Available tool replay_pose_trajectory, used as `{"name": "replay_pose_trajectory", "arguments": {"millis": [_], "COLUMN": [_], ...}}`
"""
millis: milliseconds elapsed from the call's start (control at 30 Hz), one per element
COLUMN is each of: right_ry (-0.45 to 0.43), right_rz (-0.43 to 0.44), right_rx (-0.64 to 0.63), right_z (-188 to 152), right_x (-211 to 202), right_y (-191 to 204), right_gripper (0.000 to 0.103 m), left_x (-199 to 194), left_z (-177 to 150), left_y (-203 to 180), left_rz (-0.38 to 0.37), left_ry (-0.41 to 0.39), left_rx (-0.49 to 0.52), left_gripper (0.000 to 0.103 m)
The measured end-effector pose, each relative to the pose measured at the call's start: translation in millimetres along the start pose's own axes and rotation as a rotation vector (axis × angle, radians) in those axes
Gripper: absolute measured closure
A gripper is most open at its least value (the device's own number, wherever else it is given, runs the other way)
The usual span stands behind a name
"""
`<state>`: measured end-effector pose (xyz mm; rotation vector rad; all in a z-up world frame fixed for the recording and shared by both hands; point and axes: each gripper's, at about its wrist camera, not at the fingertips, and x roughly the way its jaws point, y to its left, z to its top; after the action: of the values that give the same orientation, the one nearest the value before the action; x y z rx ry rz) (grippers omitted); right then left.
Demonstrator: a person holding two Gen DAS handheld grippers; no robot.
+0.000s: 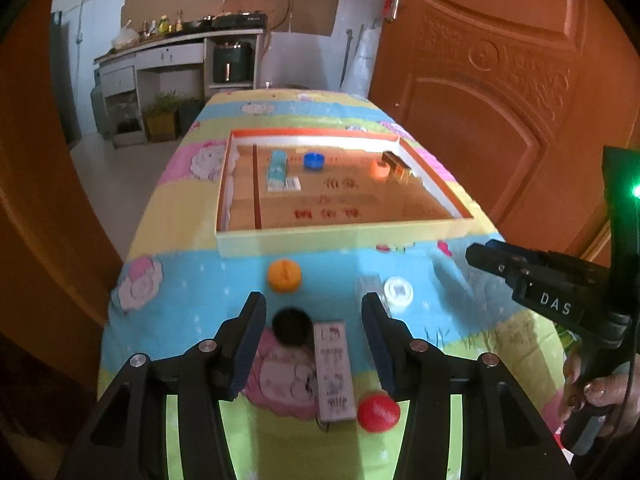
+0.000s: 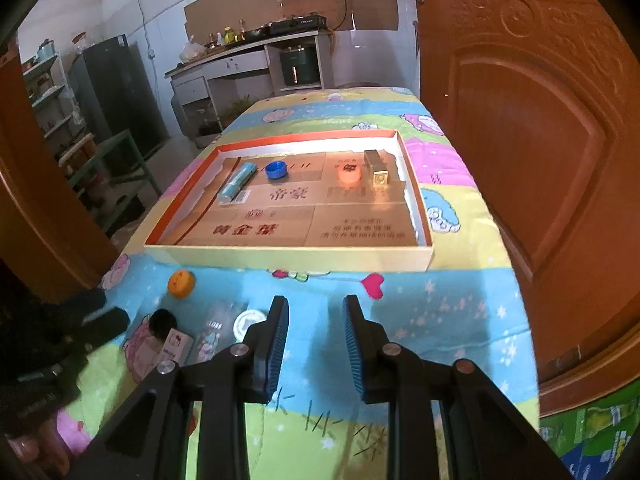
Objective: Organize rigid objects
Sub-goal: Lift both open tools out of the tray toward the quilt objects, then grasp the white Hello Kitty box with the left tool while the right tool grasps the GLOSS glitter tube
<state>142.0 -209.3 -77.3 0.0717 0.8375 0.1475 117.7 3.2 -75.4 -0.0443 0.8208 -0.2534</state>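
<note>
Left wrist view: left gripper (image 1: 314, 320) at bottom centre, jaws wide, empty, over a black cap (image 1: 291, 327) and a flat white box (image 1: 334, 372). Red cap (image 1: 378, 411) lower right, orange cap (image 1: 284, 275) and white cap (image 1: 398, 292) mid-frame. Tray (image 1: 340, 236) above.

Right wrist view: right gripper (image 2: 316, 324) bottom centre, jaws narrow, nothing between them, over the tablecloth (image 2: 460, 320). Tray upper centre holds a blue cap (image 2: 276, 169), a tube (image 2: 238, 181), a small orange cap (image 2: 349, 174) and a gold box (image 2: 377, 168).
</note>
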Motion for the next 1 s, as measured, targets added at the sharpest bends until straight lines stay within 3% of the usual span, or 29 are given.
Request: {"name": "replay_pose_trajectory", "arguments": {"millis": [200,333,567,833,1000], "right_ry": [0.001,0.019,0.041,0.059,0.06], "right_rz": [0.012,0.026,0.046,0.071,0.081], "right_rx": [0.013,0.015,0.015,-0.007,-0.012], "right_z": [-17,-25,-33,-35,-36], "right_x": [3,10,19,26,28], "right_y": [6,9,13,28,34], "right_gripper": [0.075,0.075,0.075,0.075,0.075], "left_x": [7,19,33,33,40], "left_z": [-26,-40,-47,-47,-42], "left_y": [-5,-10,-13,-6,-18], "left_rz": [-0.037,-0.045,-0.03,-0.074,-0.02], "left_ry": [0.039,0.083,0.108,0.086,0.124], "left_rx": [-0.014,-0.017,-0.021,-0.033,0.026], "left_gripper": [0.056,0.069,0.079,0.079,0.077]}}
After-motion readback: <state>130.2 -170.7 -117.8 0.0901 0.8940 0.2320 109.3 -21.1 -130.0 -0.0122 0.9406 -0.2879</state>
